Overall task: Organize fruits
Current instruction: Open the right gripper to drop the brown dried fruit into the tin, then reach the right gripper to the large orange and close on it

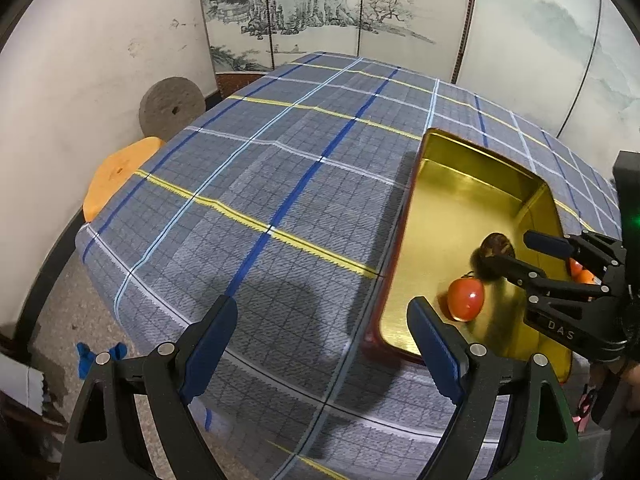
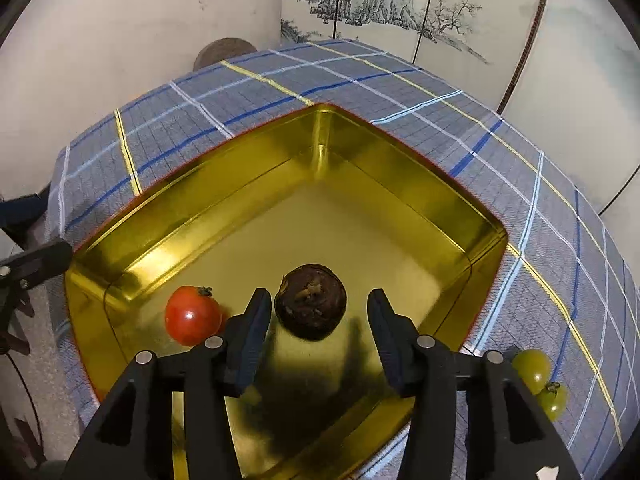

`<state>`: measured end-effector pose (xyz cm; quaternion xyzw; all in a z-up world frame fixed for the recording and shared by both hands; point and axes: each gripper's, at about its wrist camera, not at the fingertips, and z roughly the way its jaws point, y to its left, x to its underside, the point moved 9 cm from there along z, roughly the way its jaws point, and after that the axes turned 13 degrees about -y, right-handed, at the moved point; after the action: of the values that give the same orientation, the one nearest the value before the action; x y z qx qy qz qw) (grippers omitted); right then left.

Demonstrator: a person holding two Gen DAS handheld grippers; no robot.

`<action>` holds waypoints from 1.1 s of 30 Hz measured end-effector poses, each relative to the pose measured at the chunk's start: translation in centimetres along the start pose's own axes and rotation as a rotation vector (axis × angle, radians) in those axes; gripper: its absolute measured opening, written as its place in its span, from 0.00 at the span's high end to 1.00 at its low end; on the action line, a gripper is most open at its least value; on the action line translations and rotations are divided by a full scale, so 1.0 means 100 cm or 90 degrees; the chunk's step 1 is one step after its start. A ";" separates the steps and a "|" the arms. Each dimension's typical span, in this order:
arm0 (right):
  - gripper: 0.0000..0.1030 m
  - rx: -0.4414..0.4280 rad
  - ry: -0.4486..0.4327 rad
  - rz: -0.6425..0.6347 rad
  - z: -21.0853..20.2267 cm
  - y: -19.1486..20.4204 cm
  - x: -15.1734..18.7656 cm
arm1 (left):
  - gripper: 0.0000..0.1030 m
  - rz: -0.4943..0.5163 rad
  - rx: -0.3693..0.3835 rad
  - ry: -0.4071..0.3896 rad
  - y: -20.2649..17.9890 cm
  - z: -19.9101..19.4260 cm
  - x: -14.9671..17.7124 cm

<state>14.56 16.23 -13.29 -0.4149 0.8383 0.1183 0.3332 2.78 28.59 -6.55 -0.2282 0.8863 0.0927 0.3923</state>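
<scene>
Golden metal tray (image 2: 400, 184) lies under the right tool (image 2: 316, 320), whose jaws stand apart with the dark brown fruit (image 2: 310, 300) between them, on the tray floor and seemingly free of both pads. A red tomato (image 2: 193, 314) sits just left of that tool. Two green tomatoes (image 2: 540, 380) wait on the worktop (image 2: 560, 240) to its right. This looks like a release; next, lift clear and fetch those. The left tool (image 1: 320, 344) hangs wide apart, empty, over the cloth.

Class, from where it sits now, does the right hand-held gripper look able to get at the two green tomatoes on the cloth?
Probably yes. The two green tomatoes lie uncovered on the checked cloth, outside the gold tin tray, beside the open right hand-held gripper.
</scene>
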 end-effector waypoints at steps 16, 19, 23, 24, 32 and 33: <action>0.52 0.014 -0.077 0.089 -0.109 -0.029 0.027 | 0.16 0.070 0.107 -0.036 -0.087 -0.034 -0.003; 0.52 0.039 -0.086 0.114 -0.131 -0.050 0.043 | 0.16 0.095 0.133 -0.037 -0.111 -0.040 0.001; 0.52 0.078 -0.085 0.146 -0.156 -0.077 0.071 | 0.16 0.125 0.166 -0.034 -0.142 -0.047 0.010; 0.52 0.087 -0.082 0.151 -0.160 -0.083 0.078 | 0.16 0.131 0.173 -0.032 -0.148 -0.047 0.012; 0.52 0.124 -0.044 0.216 -0.172 -0.114 0.138 | 0.16 0.186 0.218 -0.026 -0.194 -0.057 0.034; 0.52 0.126 -0.039 0.220 -0.171 -0.115 0.143 | 0.16 0.192 0.223 -0.024 -0.199 -0.058 0.037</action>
<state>9.36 -7.92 -8.95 -0.2262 0.8941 0.1037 0.3723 6.30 7.88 -5.09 -0.0194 0.9053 -0.0007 0.4242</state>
